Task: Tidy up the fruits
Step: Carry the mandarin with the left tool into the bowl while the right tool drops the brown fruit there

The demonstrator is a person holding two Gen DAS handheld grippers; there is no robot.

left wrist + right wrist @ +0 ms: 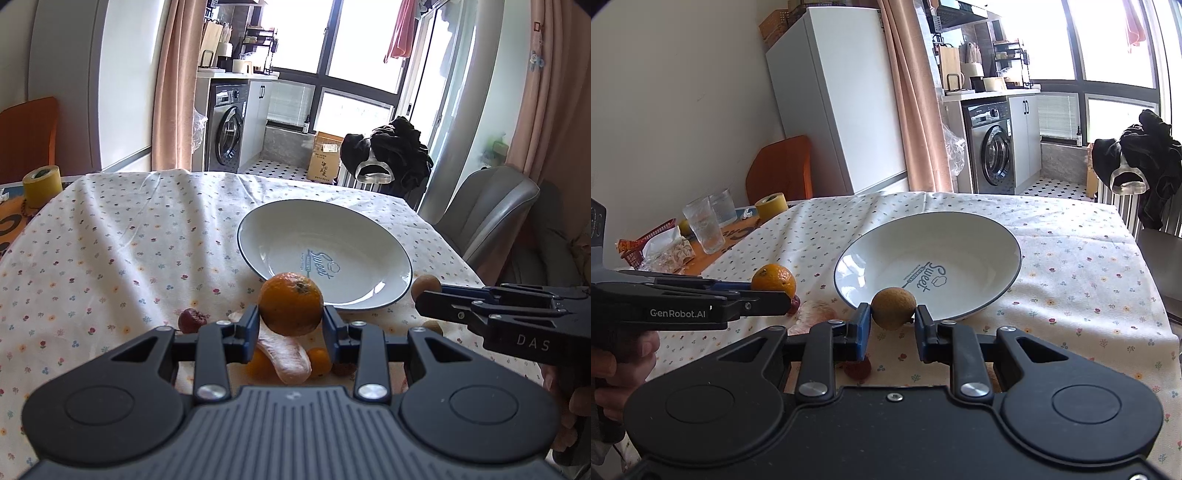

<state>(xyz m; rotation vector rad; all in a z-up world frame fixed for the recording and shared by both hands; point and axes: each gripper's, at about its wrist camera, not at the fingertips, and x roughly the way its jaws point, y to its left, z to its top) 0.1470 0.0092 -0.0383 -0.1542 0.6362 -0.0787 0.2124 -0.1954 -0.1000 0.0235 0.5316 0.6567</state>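
Observation:
My left gripper [290, 319] is shut on an orange [290, 303], held above the table just short of the near rim of the white plate [288, 229]. My right gripper [892, 319] is shut on a small brown round fruit [894, 307], also lifted near the plate [960, 240], which holds nothing. Below the left gripper lie a pale pomelo segment [286, 356], two small orange fruits [319, 362] and a dark red date [191, 319]. In the right wrist view the left gripper [775, 293] shows holding the orange [774, 281]. The right gripper [424, 301] enters the left wrist view from the right.
A flowered tablecloth [129, 240] covers the table. A yellow tape roll [41, 184], drinking glasses [703, 223] and a red basket [646, 240] stand at the far left. A grey chair [491, 206] sits at the right edge. Another red date [857, 367] lies under the right gripper.

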